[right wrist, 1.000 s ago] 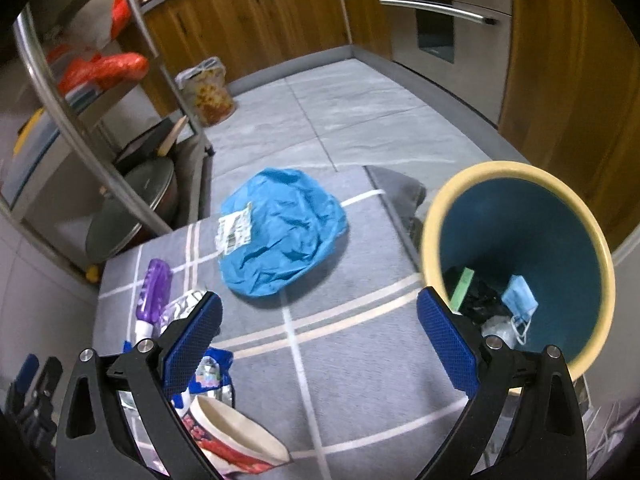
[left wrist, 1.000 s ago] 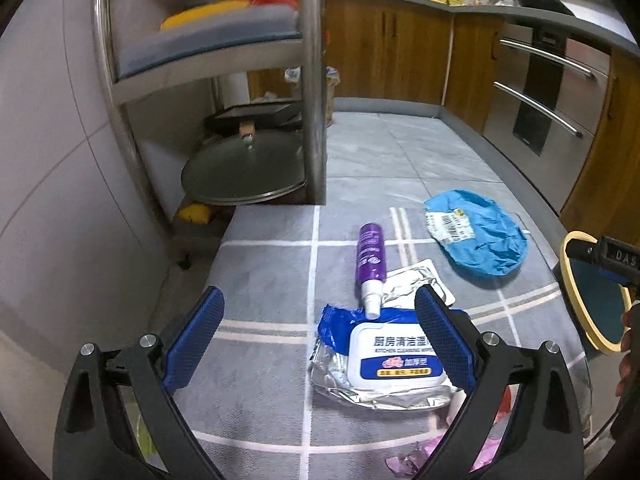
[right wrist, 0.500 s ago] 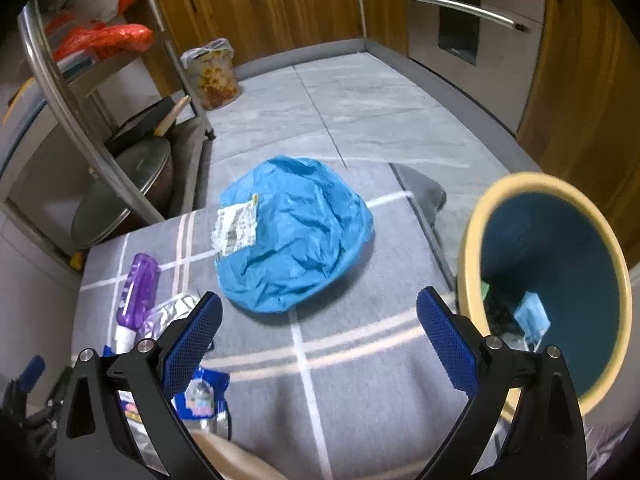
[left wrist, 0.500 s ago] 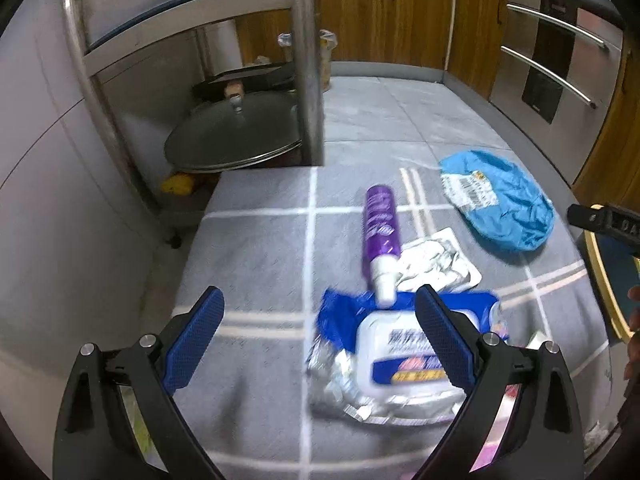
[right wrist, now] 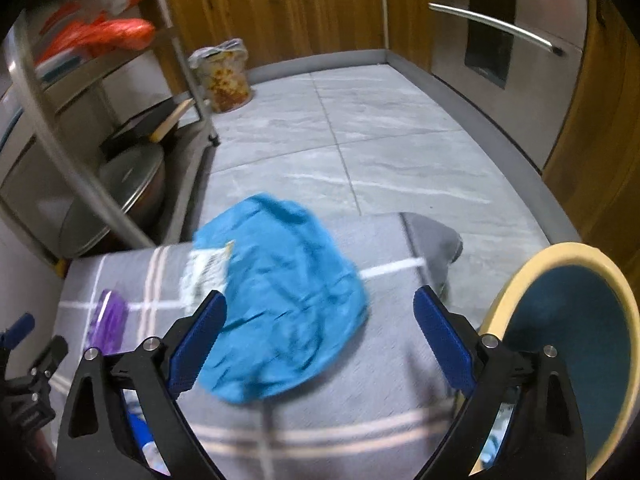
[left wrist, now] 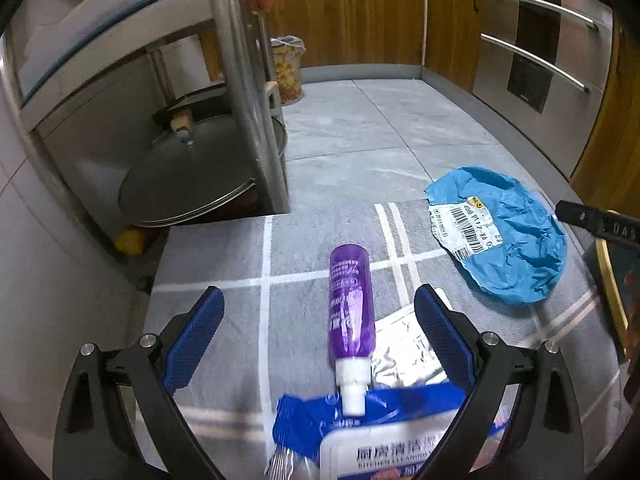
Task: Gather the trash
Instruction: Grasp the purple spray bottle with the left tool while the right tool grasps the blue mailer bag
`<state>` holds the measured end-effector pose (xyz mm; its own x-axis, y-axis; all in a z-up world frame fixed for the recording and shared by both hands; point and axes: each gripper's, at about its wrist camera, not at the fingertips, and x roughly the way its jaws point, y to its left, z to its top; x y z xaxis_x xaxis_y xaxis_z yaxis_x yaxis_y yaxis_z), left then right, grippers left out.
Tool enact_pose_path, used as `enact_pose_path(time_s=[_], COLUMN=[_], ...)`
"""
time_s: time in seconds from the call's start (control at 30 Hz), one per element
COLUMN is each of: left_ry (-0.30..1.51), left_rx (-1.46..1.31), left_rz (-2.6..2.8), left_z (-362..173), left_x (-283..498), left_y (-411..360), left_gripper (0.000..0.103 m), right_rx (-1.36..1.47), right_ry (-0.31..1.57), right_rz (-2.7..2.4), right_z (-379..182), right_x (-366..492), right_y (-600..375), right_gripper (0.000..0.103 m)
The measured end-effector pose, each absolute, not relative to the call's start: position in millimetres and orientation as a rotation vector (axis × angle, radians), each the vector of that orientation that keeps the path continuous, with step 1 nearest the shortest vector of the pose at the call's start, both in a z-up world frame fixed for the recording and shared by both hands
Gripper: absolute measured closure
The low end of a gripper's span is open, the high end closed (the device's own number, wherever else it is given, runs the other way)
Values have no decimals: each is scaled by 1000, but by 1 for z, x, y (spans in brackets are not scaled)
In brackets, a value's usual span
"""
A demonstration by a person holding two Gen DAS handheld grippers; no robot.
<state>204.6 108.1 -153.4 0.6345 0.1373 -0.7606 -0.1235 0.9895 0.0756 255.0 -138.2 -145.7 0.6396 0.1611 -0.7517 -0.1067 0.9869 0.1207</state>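
A purple bottle (left wrist: pixel 350 312) with a white cap lies on the grey mat (left wrist: pixel 224 264), between the jaws of my open, empty left gripper (left wrist: pixel 320 328). Its cap rests on a blue wet-wipes pack (left wrist: pixel 380 436), beside a silver foil wrapper (left wrist: pixel 404 352). A crumpled blue bag (left wrist: pixel 516 240) with a barcode label lies to the right. In the right wrist view the blue bag (right wrist: pixel 288 304) lies between the jaws of my open, empty right gripper (right wrist: pixel 320 328). The yellow-rimmed bin (right wrist: pixel 560 344) stands at the right, and the purple bottle (right wrist: pixel 108 316) lies at the left.
A metal shelf rack (left wrist: pixel 240 80) with a pan lid (left wrist: pixel 188 184) stands at the left. Wooden cabinets (left wrist: pixel 360 12) and an oven (left wrist: pixel 540 52) line the back and right. A patterned bag (right wrist: pixel 224 76) stands on the tiled floor. The mat's far corner (right wrist: pixel 436 240) is folded.
Both grippers have moved forward and lower. The purple bottle now lies between the left jaws, and the blue bag between the right jaws. The bin has slid to the right edge.
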Motion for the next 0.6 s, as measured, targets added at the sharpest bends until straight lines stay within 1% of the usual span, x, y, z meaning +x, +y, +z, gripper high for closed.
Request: enact_pose_path(time_s=[0.03, 0.1, 0.13, 0.2, 0.23, 0.33, 0.37, 0.4, 0.47, 0.53, 0.57, 0.6], left_ry=[875, 883, 889, 908, 925, 963, 978, 1001, 1029, 1049, 1055, 1061], left_rx=[16, 20, 19, 11, 6, 20, 20, 12, 1, -14, -23, -39], left_rz=[145, 140, 132, 115, 103, 98, 98, 95, 103, 109, 105, 93], left_z=[-155, -159, -161, -166, -170, -180, -184, -189, -195, -200, -201, -201], left_x=[207, 213, 217, 221, 224, 229, 231, 232, 233, 234, 234, 234], left_y=[108, 108, 107, 106, 105, 102, 103, 104, 107, 111, 112, 113], left_gripper=[12, 14, 14, 22, 22, 25, 29, 35, 41, 45, 51, 60], right_rx=[93, 140, 154, 149, 136, 91, 80, 75, 60, 49, 46, 42], right_ry=[878, 904, 921, 931, 932, 949, 954, 958, 970, 963, 961, 958], right_rz=[149, 158, 168, 203, 212, 237, 240, 241, 240, 245, 246, 245], right_z=[-150, -157, -162, -166, -167, -173, -174, -176, -178, -179, -179, -178], right_x=[260, 266, 269, 271, 271, 271, 270, 270, 270, 269, 269, 268], right_y=[-144, -150, -150, -144, -141, -128, -125, -124, -122, -121, -122, -121], right_gripper=[13, 28, 31, 36, 37, 45, 49, 53, 60, 63, 67, 77])
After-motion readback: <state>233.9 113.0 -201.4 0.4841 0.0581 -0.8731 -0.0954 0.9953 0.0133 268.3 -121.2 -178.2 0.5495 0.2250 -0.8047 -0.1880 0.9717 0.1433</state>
